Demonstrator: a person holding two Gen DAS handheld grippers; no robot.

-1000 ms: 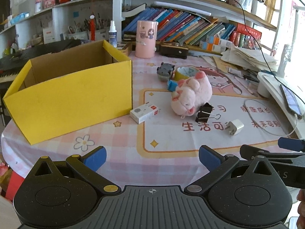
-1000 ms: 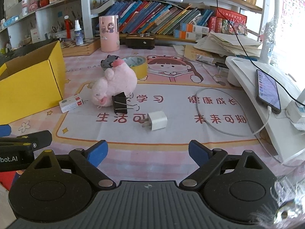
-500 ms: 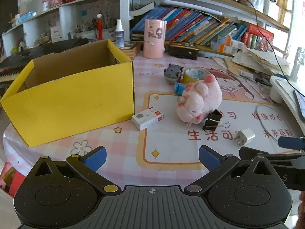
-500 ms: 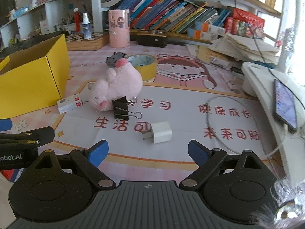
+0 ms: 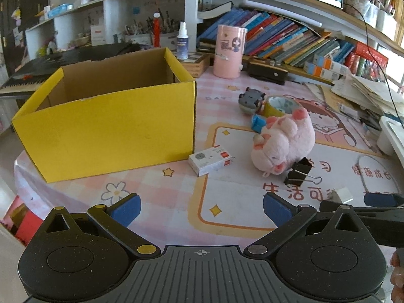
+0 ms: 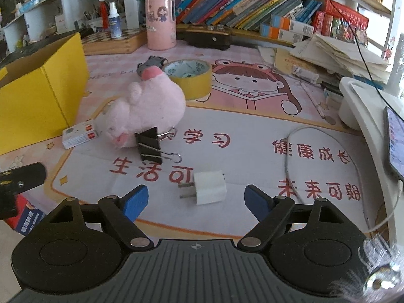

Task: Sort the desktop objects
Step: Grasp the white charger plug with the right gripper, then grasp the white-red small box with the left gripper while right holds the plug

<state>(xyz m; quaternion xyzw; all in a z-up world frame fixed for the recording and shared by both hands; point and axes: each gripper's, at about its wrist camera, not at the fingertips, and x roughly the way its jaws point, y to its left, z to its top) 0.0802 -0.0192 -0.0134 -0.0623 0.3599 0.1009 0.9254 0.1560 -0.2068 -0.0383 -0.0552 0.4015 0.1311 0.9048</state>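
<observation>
Looking through left wrist: my left gripper [image 5: 200,205] jaws wide, nothing held; yellow box [image 5: 108,128] mid-left, no contents visible; staple box [image 5: 210,160], plush pig [image 5: 284,142] centre-right on bench. Right wrist: right gripper [image 6: 195,199] jaws spread around white charger [image 6: 208,186], bottom centre, not clamped. Sorting looks unstarted.

Far ahead of the claws, a pink cylindrical holder [image 6: 161,22] stands upright at the back of the table, with a white spray bottle [image 6: 114,21] to its left. A row of leaning books [image 6: 242,7] fills the shelf behind. At the right, a phone [image 6: 394,139] lies charging on a white stand.
</observation>
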